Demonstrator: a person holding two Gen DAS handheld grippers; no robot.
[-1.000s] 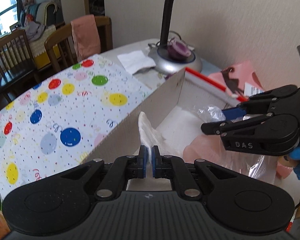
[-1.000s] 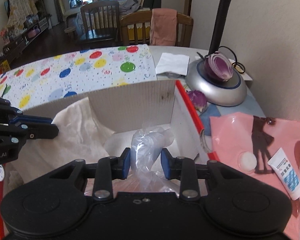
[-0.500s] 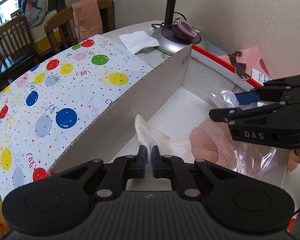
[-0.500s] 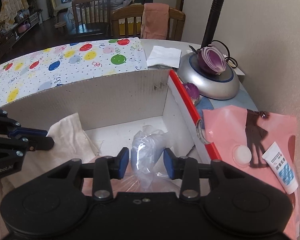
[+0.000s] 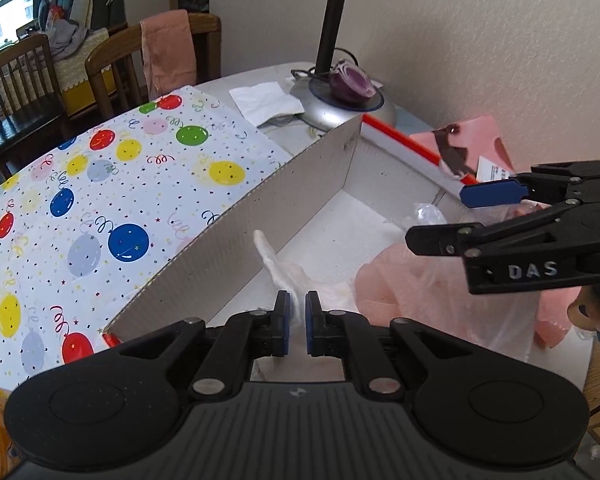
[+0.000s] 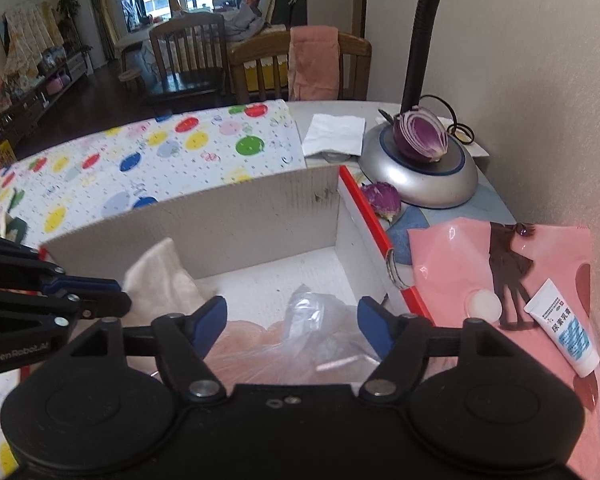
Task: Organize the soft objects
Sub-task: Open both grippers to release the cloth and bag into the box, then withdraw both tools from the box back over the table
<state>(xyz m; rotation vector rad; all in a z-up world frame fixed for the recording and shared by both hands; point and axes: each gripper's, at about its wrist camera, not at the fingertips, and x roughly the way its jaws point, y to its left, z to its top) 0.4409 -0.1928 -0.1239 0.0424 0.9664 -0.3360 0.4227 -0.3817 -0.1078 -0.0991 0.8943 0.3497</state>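
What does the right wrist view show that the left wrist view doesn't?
Only the right wrist view shows the cream tube and the small purple piece beside the lamp base. Only the left wrist view shows the left gripper pinching the white cloth. Both show the cardboard box, the bagged pink cloth, the open right gripper and the halved onion.

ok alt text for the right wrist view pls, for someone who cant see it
The right gripper hangs open over a clear plastic bag holding pink fabric, inside a white cardboard box. At left, the left gripper pinches a cream cloth in the box. Beyond it are a balloon-print sheet and a halved red onion on a lamp base.
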